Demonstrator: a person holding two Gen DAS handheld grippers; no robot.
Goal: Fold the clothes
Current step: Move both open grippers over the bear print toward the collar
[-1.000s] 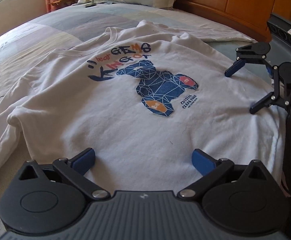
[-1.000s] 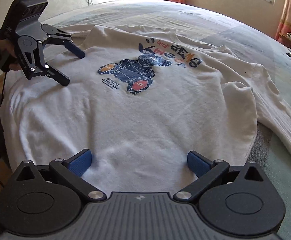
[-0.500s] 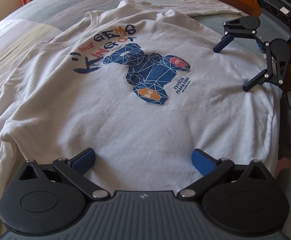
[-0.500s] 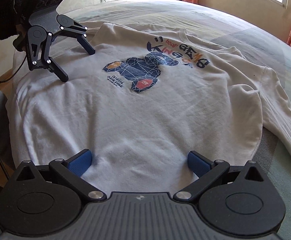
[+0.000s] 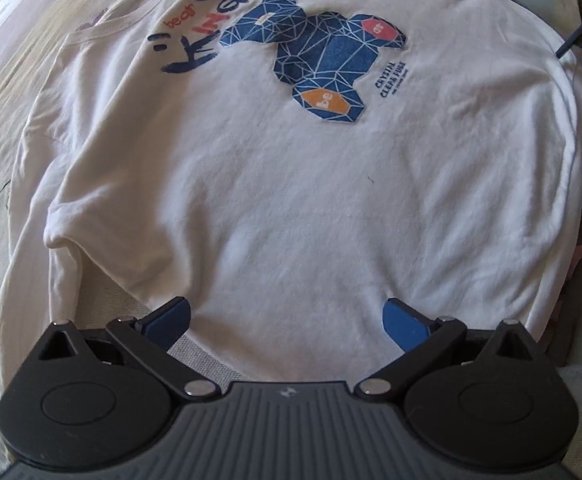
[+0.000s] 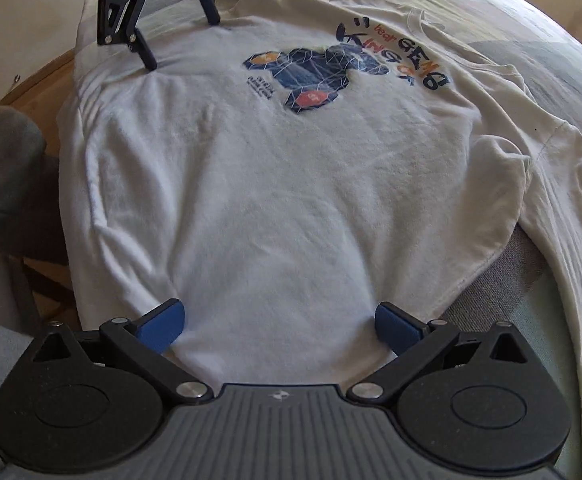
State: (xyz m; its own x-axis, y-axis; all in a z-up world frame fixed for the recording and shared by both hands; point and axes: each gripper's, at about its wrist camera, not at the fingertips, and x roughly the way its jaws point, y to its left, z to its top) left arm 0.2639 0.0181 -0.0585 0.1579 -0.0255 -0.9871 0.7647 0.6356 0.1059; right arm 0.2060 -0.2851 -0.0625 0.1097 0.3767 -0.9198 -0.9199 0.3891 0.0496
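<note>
On the bed [image 6: 571, 40], a white sweatshirt [image 5: 291, 200] is spread flat; left gripper [image 5: 287, 316] and right gripper [image 6: 279, 320] are held wide apart, seemingly touching its edges.

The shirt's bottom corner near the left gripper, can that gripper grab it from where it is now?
Probably yes. The left gripper is open, with the edge of the shirt lying between its fingers and nothing on top of the cloth there.

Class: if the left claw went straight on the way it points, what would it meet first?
Probably the white shirt: the open left claw points low across its fabric. Depth is unclear.
</note>
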